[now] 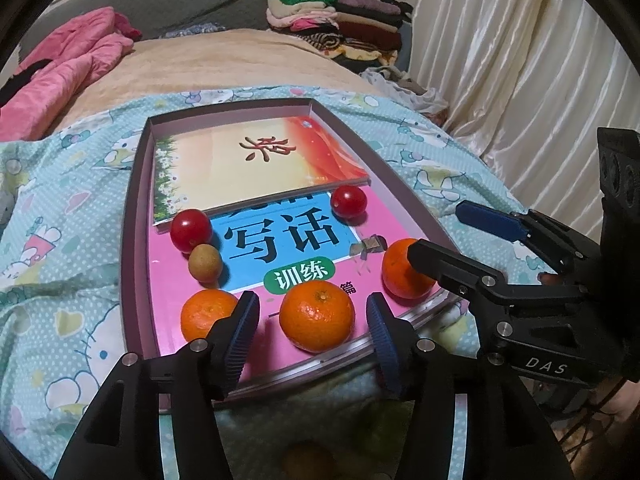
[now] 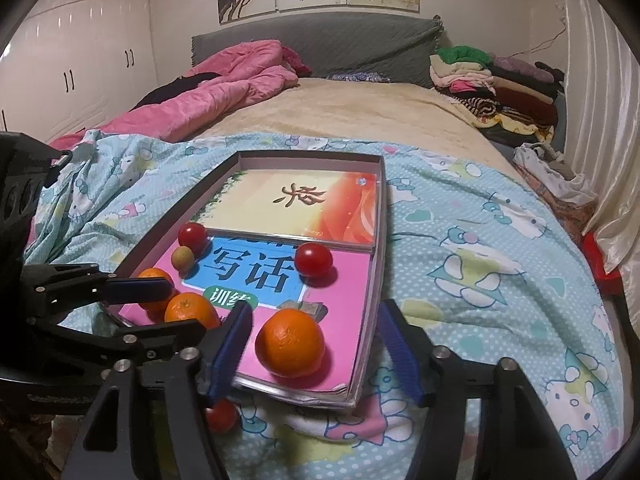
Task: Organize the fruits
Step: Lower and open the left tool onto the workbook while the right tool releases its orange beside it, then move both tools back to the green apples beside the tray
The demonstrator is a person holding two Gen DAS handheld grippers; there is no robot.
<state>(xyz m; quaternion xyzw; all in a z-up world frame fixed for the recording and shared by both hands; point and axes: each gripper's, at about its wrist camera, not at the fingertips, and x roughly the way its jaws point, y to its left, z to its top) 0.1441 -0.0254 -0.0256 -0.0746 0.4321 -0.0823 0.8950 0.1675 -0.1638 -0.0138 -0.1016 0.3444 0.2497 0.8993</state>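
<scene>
A shallow tray on the bed holds two books with fruit on top. Three oranges line the near edge of the pink book. The middle orange sits between the pads of my left gripper, which stand clear of it. The right orange lies inside my open right gripper, nearer its left pad. The left orange is partly behind a finger. Two tomatoes and a small green-brown fruit rest farther back.
Another tomato lies on the patterned sheet in front of the tray. A pink quilt is at the back left, folded clothes at the back right, and a curtain on the right.
</scene>
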